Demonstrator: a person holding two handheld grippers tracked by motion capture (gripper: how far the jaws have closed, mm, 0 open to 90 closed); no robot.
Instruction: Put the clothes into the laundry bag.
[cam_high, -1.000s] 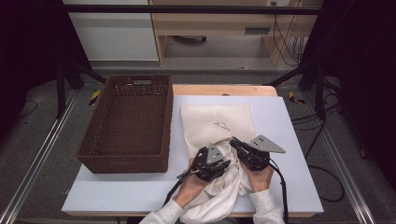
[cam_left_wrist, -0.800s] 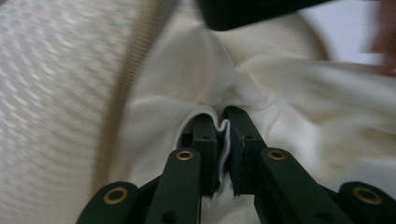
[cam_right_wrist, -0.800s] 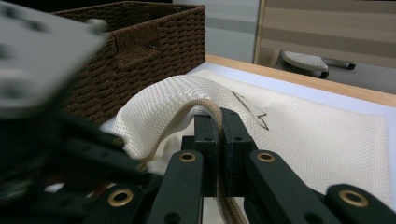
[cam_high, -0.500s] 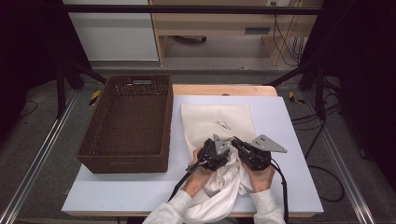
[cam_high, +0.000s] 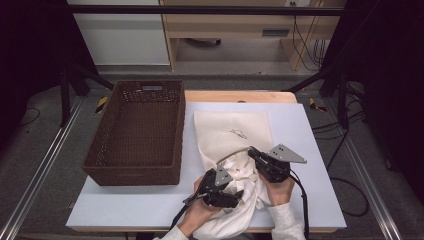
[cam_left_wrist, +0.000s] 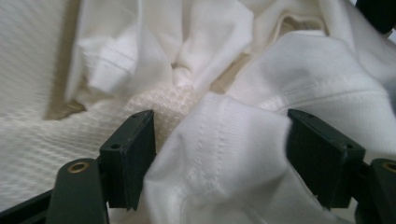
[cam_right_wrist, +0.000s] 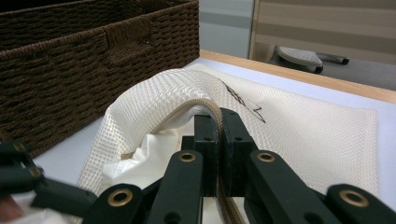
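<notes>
Right gripper view — fingers (cam_right_wrist: 219, 135) clamp mesh bag (cam_right_wrist: 299, 140) rim.

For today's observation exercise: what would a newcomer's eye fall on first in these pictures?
Probably the white garment bunched at the table's near edge, half inside a cream mesh bag. The right gripper pinches the bag's zipped rim; the left gripper, jaws just opened, straddles a fold. A dark wicker basket stands left.

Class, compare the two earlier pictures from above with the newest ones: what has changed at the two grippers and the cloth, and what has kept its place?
The left gripper has drawn back toward the table's near edge, and its jaws have just been opening, with the white garment loose between them. The right gripper stays shut on the mesh bag's rim. The mesh bag and the wicker basket have not moved.
</notes>
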